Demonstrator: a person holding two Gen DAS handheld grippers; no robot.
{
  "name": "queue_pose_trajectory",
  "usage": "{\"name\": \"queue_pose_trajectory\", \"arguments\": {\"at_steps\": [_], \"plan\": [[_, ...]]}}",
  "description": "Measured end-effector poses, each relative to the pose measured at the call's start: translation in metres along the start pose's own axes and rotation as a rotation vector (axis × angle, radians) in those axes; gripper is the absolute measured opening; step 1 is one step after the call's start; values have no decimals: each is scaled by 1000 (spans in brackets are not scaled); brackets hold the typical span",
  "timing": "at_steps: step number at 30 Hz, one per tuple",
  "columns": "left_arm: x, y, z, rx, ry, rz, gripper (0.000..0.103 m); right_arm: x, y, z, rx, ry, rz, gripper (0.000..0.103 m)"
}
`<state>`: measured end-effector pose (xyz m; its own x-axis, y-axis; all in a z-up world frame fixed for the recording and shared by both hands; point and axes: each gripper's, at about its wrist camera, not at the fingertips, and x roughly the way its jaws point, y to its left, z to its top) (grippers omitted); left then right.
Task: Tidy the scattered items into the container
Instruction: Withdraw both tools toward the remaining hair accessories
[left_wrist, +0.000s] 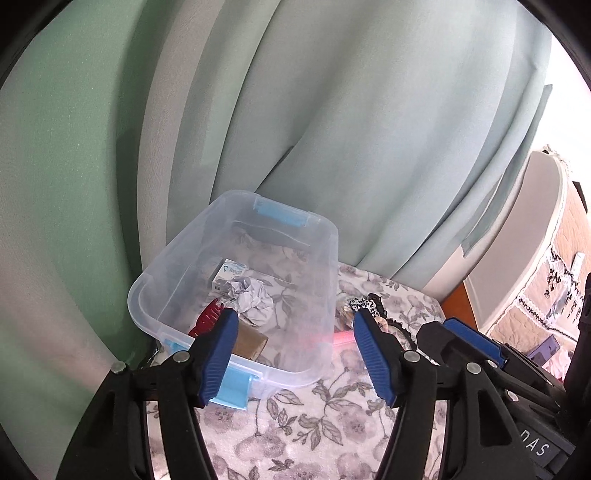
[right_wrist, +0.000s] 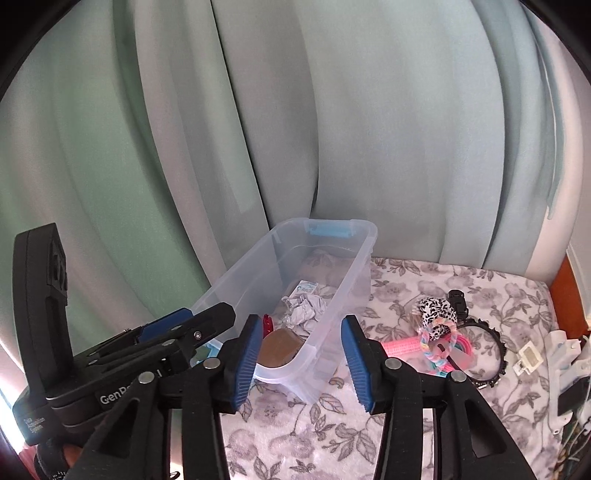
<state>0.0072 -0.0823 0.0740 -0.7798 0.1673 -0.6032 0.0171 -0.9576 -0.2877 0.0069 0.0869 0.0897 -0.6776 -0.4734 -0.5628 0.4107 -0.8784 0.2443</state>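
A clear plastic bin (left_wrist: 325, 258) (right_wrist: 354, 266) with blue latches stands on a floral cloth. Inside lie crumpled paper (left_wrist: 253, 297) (right_wrist: 304, 310), a small white box (left_wrist: 229, 274), a red hair claw (left_wrist: 208, 317) and a brown block (left_wrist: 251, 341) (right_wrist: 282, 349). To its right lie a leopard scrunchie (right_wrist: 436, 310) (left_wrist: 364, 304), a pink comb (right_wrist: 400, 347), a pastel braided band (right_wrist: 437, 341) and a black beaded headband (right_wrist: 491, 350). My left gripper (left_wrist: 295, 354) is open and empty over the bin's near end. My right gripper (right_wrist: 299, 363) is open and empty beside the bin's near right corner.
Pale green curtains (right_wrist: 332, 129) hang right behind the bin. White chargers and cables (right_wrist: 554, 362) lie at the cloth's right edge, by an orange wooden frame (right_wrist: 569, 291). The left gripper's body (right_wrist: 122, 354) sits close on the right gripper's left.
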Motion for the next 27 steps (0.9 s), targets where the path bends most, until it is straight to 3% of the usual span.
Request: {"name": "queue_pose_trajectory", "arguments": {"at_steps": [11, 27], "plan": [[-13, -65, -10, 121, 1, -10, 67, -53, -50, -11, 117, -92, -19, 55], [-8, -158, -40, 287, 42, -49, 66, -127, -147, -36, 295, -228, -172, 55]]}}
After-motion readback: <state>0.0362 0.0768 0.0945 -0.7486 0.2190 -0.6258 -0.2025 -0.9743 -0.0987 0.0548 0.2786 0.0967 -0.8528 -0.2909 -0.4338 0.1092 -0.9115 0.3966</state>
